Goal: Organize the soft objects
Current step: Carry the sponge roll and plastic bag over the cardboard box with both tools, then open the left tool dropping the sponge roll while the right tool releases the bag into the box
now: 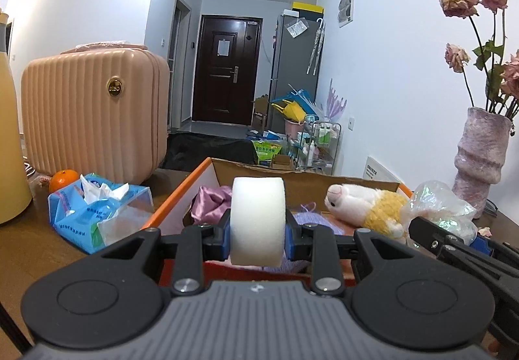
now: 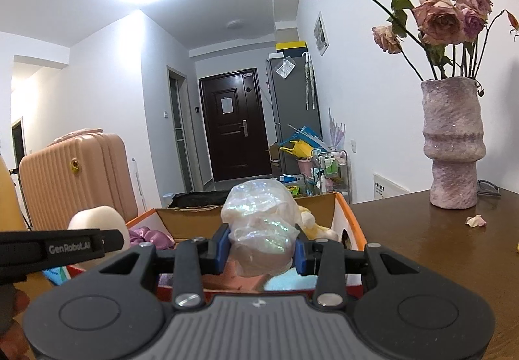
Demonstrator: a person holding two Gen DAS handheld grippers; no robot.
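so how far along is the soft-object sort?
Done: plush toy, purple satin cloth and some knitwear already lie in the cardboard box. In hand: left gripper is shut on a white sponge, right gripper on an iridescent plastic bag, both over the box. Left: release both; tissue pack sits outside.

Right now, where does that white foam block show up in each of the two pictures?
Left wrist view: the white foam block sits dead centre, pinched between the left tongs, above the cardboard box.
Right wrist view: it shows at the lower left, partly behind the black arm of the left tongs.
Shared landmark: the dark front door down the hallway.
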